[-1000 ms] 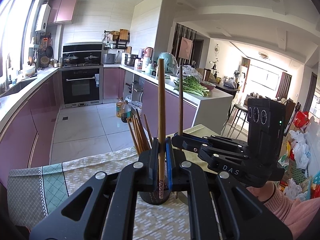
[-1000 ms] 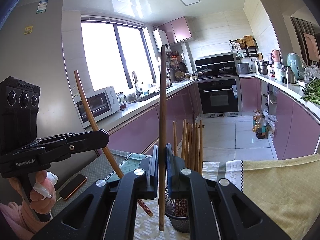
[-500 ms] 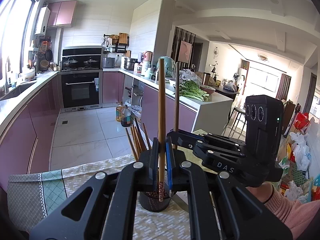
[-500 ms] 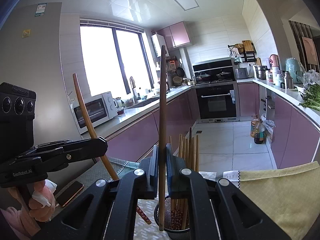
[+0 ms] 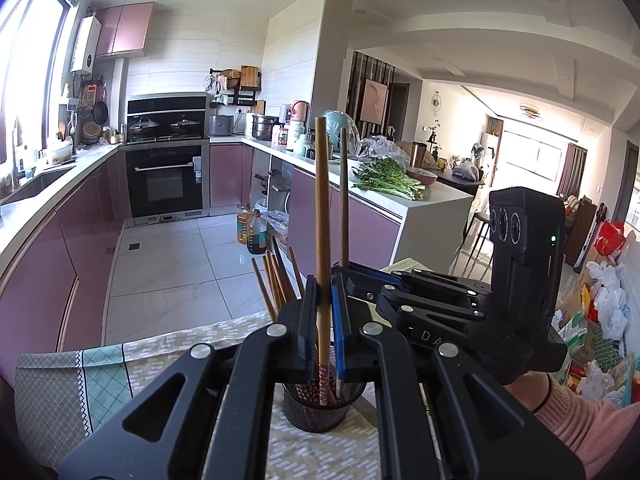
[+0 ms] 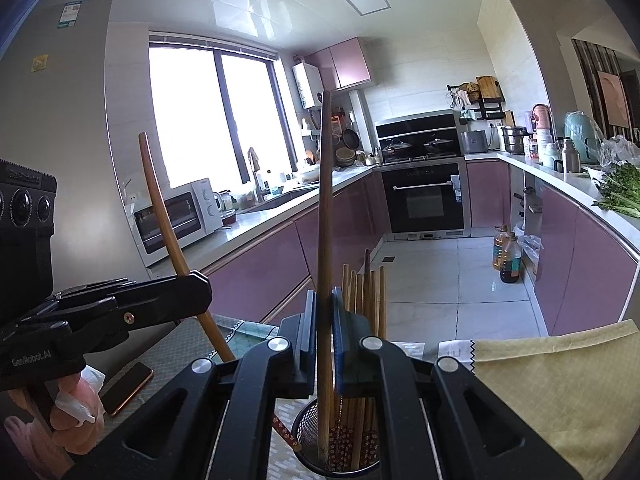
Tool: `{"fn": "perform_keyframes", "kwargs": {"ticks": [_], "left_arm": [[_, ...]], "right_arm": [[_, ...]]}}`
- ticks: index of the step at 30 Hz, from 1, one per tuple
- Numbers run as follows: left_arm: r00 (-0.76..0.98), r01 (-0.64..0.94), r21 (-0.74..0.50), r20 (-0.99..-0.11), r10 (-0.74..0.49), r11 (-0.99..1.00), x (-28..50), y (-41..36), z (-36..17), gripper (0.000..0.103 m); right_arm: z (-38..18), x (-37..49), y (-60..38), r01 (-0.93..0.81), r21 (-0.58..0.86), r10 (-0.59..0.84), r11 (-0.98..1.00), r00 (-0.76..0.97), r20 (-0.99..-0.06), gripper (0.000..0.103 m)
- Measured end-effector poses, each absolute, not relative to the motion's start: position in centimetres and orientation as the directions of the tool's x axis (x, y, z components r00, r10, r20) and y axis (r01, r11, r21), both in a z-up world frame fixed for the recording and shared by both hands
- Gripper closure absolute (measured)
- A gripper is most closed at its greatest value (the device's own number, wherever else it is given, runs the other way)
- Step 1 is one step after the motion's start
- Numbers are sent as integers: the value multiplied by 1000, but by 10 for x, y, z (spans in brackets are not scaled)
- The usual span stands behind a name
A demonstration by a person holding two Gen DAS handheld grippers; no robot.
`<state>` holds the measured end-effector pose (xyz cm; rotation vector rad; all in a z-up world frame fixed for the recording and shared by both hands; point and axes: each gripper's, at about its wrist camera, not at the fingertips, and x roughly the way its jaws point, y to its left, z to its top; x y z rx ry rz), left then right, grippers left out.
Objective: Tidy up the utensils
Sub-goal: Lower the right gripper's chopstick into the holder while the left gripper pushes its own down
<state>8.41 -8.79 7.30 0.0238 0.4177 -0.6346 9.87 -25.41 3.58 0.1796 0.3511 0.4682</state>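
The left gripper [image 5: 322, 312] pinched one long brown wooden chopstick [image 5: 321, 216] upright, its patterned tip down inside the black wire-mesh cup [image 5: 316, 412] on the patterned tablecloth [image 5: 100, 364]. The right gripper [image 6: 323, 332] clamped a second brown chopstick [image 6: 325, 216], its lower end also in the cup among other sticks. Behind lay the kitchen's pink cabinets [image 5: 48, 264].

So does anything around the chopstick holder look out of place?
Nothing stands out. Each claw is shut on one chopstick, its lower tip at the mesh holder with the others; a phone lies on the tablecloth nearby.
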Motion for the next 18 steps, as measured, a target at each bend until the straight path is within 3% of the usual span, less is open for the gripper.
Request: {"fn": "perform_keyframes", "kwargs": {"ticks": [18], "left_arm": [[709,569,-118,-431,-558,814,99,-94,64,95]], "right_arm": [[20,101,-247,-374,223,430,900,842,-326,97]]}}
